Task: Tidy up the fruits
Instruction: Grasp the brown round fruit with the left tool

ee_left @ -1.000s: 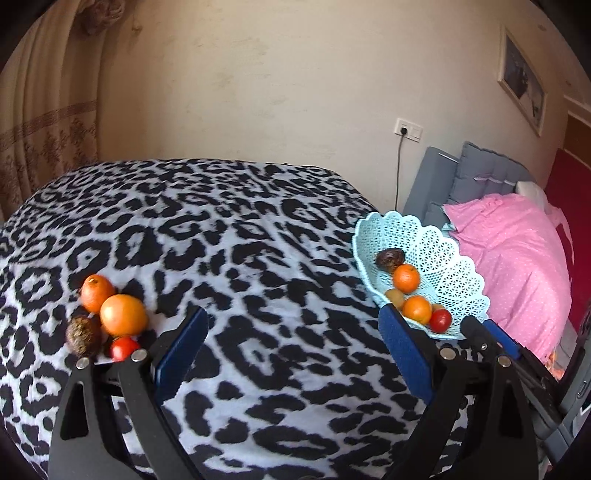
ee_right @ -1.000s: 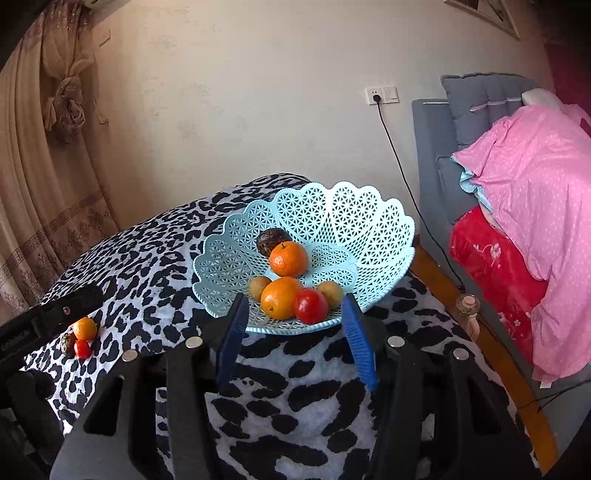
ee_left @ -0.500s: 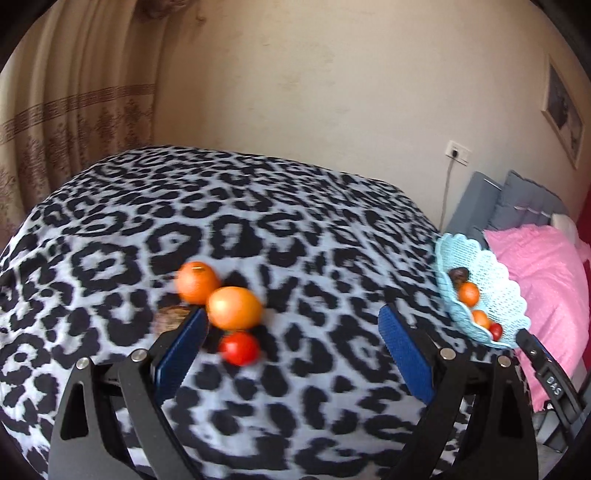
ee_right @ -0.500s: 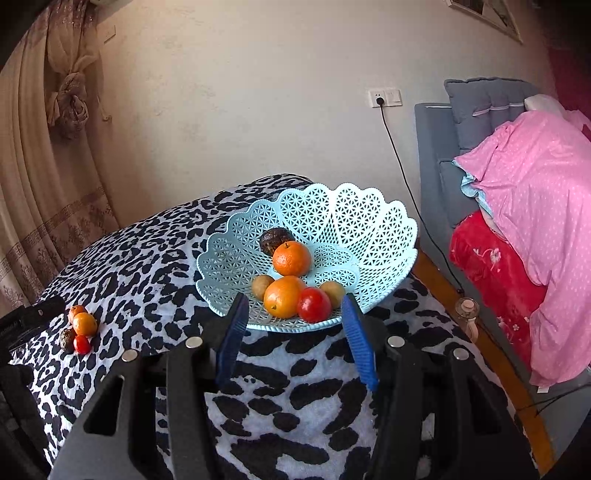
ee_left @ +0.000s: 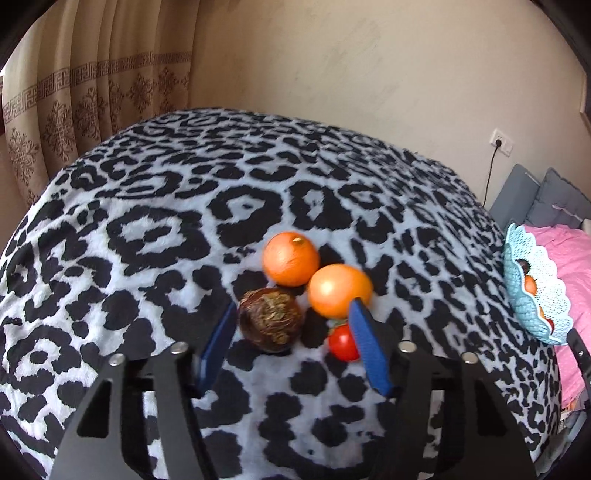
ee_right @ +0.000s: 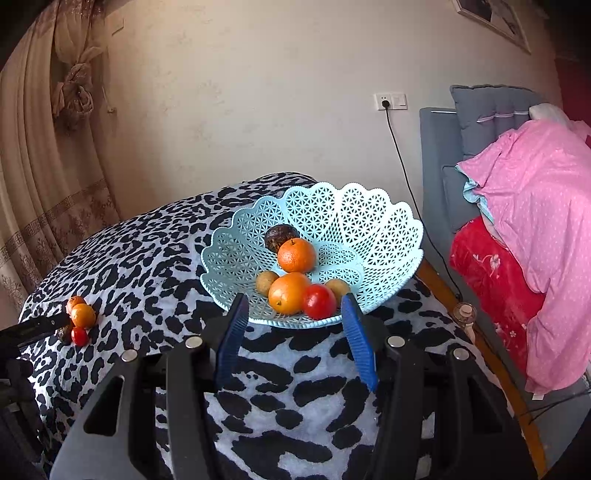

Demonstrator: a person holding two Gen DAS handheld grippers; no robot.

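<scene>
Left gripper (ee_left: 291, 332) jaws closing around the dark wrinkled fruit (ee_left: 270, 319), not yet pinching; looks light, firm, rough-skinned, best gripped across its widest middle.

A: Is there any writing to read in either view?

B: No. Nothing legible appears in the left or right wrist view.

A: What about the framed picture (ee_right: 491, 20) on the wall?

B: It is cut off at the top edge of the right wrist view, and no words can be made out on it.

A: And the wall socket (ee_right: 390, 100)?

B: It is plain white, with no marking that can be read.

A: Any labels on the fruit or the basket (ee_right: 388, 236)?

B: None show. The basket is plain pale blue lattice with no lettering.
</scene>
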